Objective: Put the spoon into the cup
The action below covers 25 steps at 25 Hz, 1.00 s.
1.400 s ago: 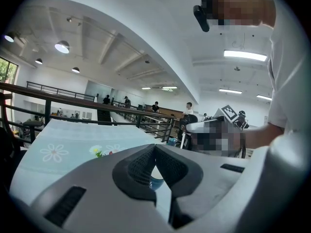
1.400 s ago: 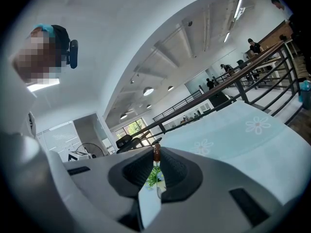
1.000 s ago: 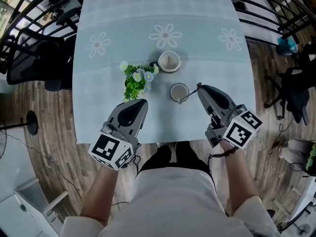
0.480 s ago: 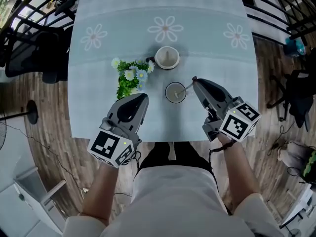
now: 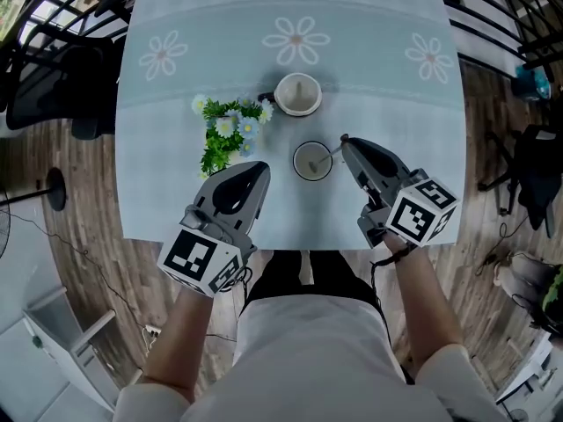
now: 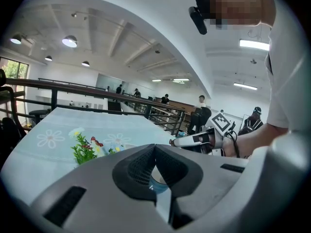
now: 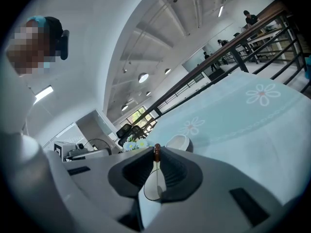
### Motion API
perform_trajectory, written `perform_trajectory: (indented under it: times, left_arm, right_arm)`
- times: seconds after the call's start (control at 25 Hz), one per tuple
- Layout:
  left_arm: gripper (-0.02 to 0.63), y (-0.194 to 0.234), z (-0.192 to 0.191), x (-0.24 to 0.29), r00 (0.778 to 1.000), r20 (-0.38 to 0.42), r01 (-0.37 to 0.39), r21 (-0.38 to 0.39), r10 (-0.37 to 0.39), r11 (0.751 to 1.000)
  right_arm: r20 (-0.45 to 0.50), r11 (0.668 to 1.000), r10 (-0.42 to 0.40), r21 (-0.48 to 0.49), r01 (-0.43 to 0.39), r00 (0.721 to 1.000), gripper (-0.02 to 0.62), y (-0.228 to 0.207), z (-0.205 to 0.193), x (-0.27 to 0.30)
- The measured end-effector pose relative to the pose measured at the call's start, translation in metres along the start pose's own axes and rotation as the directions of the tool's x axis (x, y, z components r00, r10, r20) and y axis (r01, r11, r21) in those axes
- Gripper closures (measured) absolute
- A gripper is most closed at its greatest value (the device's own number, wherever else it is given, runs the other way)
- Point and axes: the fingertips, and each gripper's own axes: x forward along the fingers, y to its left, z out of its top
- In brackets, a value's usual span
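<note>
One table (image 5: pixel 176 209), pale blue cloth with three daisy prints (image 5: pixel 297 40) across the far half. It fills most of the head view, with wood floor around it and a black chair (image 5: pixel 53 95) off the left edge.

Two grippers. The left gripper (image 5: pixel 258 170) hangs over the near part of the cloth just below the flowers, with its jaws pressed together on nothing. The right gripper (image 5: pixel 344 141) is over on the right, with its tips right at the nearer cup.

One bunch of flowers (image 5: pixel 224 134), green leaves with small white and blue blooms, left of both cups.

Two cups: a white mug (image 5: pixel 281 95) farther back, and the nearer cup (image 5: pixel 296 160) between the two grippers.

One spoon (image 5: pixel 327 156). Its bowl end sits down inside the nearer cup and the handle leans out to the right.

The head view doesn't really settle the grip, but the right gripper view does: the jaws are pinched onto the brownish handle tip of the spoon (image 7: pixel 156 152), with the shaft dropping into the cup (image 7: pixel 148 191) below and the mug (image 7: pixel 177 141) beyond.

Only the left gripper view catches the right gripper (image 6: pixel 194 141) side-on, plus a railing (image 6: pixel 73 89) with a few people standing behind it.
</note>
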Motion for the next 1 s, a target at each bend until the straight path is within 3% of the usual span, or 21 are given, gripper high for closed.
perform_trajectory:
  times: [1.0]
  left_arm:
    - [0.584,0.011,-0.016,0.011,1.000,-0.014,0.016,-0.026,-0.017,1.000]
  right_arm:
    - [-0.073,0.998,-0.061,-0.011,0.060,0.995,0.541,-0.017,-0.036,0.024]
